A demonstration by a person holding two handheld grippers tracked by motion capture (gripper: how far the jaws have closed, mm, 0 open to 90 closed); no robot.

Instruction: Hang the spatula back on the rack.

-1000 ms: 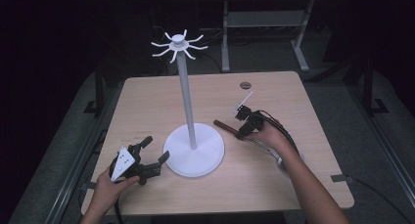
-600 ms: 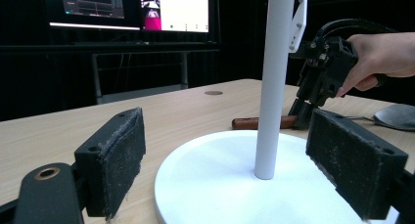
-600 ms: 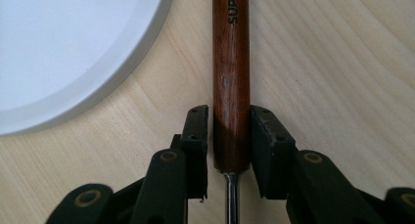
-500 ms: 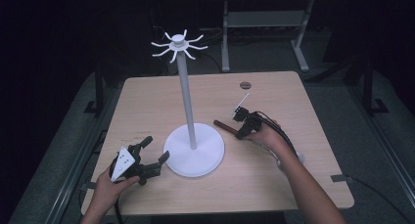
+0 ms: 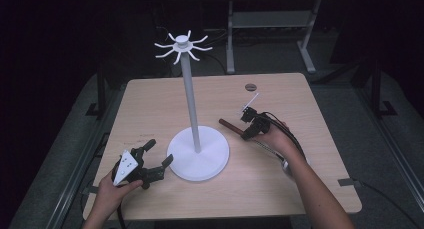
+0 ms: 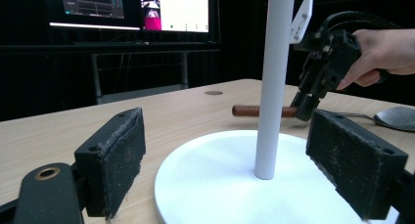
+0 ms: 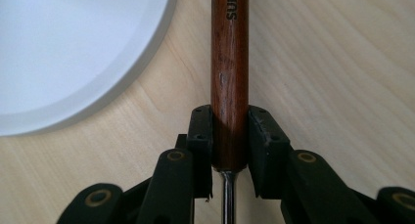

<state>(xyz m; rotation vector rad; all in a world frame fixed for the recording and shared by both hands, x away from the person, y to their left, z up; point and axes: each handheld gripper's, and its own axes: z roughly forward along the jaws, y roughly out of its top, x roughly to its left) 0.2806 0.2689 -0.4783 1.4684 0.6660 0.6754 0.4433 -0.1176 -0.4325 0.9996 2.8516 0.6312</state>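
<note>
A utensil with a dark wooden handle point(image 5: 230, 125) lies low on the table, right of a white stand's round base point(image 5: 200, 156). My right gripper point(image 5: 248, 131) is shut on the handle point(image 7: 229, 77) close to its metal shaft point(image 7: 226, 194). The left gripper view shows the handle point(image 6: 254, 110) passing behind the stand's pole point(image 6: 274, 77), and the utensil's grey metal bowl point(image 6: 396, 117) resting on the table. I cannot tell whether the handle touches the wood. My left gripper point(image 5: 159, 152) stands open at the base's front left, jaws wide apart point(image 6: 235, 160), holding nothing.
The stand's tall pole point(image 5: 189, 99) carries a ring of white hooks point(image 5: 182, 44) at its top. A small round grommet point(image 5: 250, 87) sits near the light wooden table's point(image 5: 150, 104) far edge. Dark floor and a metal frame point(image 5: 270, 24) lie beyond.
</note>
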